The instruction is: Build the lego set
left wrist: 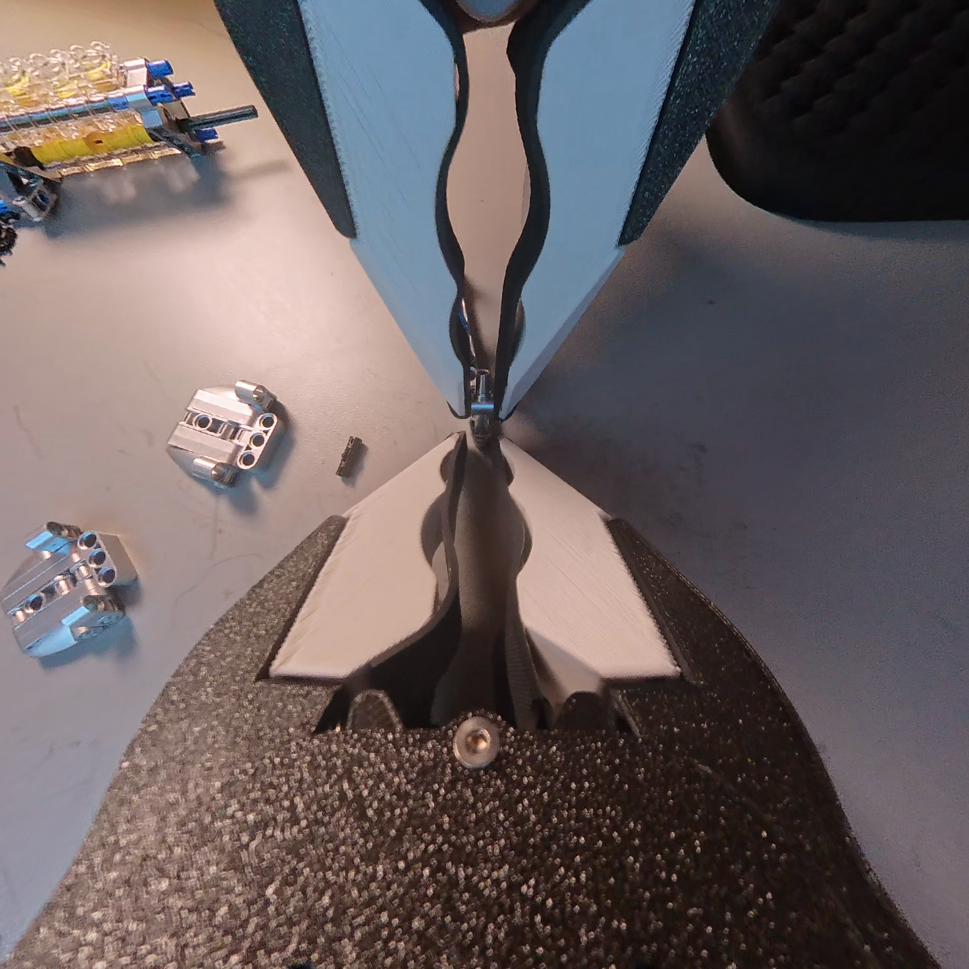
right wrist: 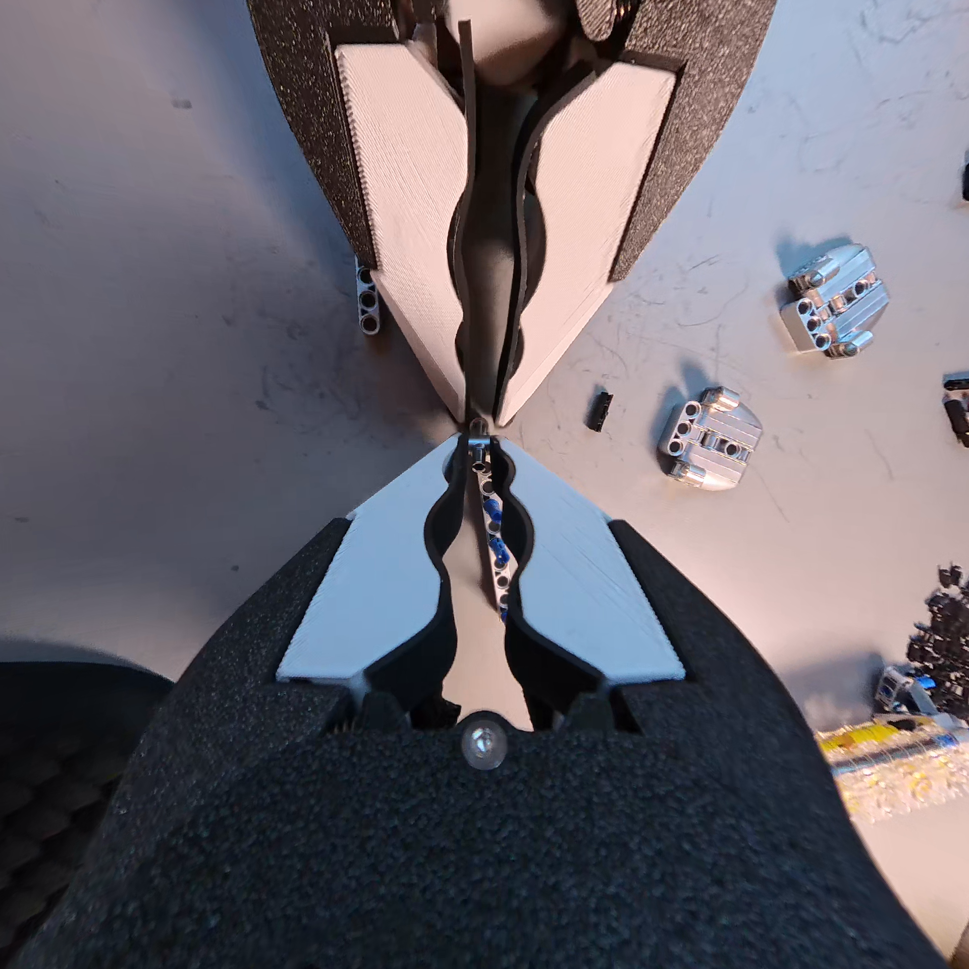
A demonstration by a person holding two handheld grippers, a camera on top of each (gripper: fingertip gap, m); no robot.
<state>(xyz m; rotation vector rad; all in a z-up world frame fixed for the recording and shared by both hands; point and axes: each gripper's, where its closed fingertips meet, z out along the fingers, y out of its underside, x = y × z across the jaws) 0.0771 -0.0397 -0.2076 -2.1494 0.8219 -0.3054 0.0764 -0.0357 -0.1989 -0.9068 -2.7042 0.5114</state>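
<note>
Looks dicey tbh: got the right gripper [right wrist: 480,445] clamped on a grey holed beam [right wrist: 495,545] with blue pins, left gripper [left wrist: 482,440] pinched shut on a small grey pin [right wrist: 478,426] at the beam's tip, over the table [left wrist: 786,472], so could easily pop sideways with any off-axis twist

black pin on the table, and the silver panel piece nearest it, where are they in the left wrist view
black pin [left wrist: 349,456]: left wrist view, middle of its body.
silver panel piece [left wrist: 226,433]: left wrist view, centre of its ribbed top.
</note>
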